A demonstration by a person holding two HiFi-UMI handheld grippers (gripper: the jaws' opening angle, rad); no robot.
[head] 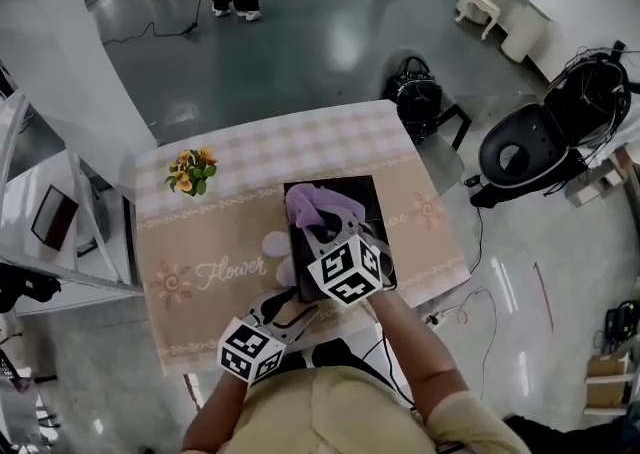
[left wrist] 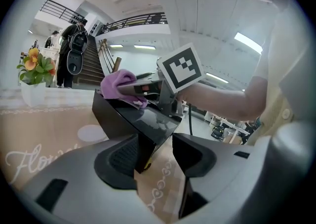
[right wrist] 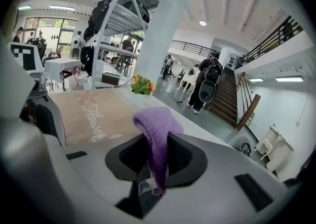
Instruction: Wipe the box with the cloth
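Note:
A glossy black box [head: 366, 204] lies on the table's beige cloth [head: 205, 237], near its front edge. My right gripper [head: 322, 214] hangs over the box top, shut on a purple cloth [head: 312, 202]. In the right gripper view the cloth [right wrist: 156, 124] stands up from between the jaws of the right gripper [right wrist: 158, 158]. My left gripper [head: 292, 304] is at the box's near left corner. In the left gripper view, the left gripper [left wrist: 154, 156] is open and the box [left wrist: 143, 119] has its corner between the jaws, beside the left pad and apart from the right one.
A small pot of orange flowers [head: 191, 172] stands at the table's far left. A white round disc [head: 273, 243] lies just left of the box. A metal shelf [head: 50, 212] is left of the table, a chair with a black bag [head: 420, 97] behind its right corner.

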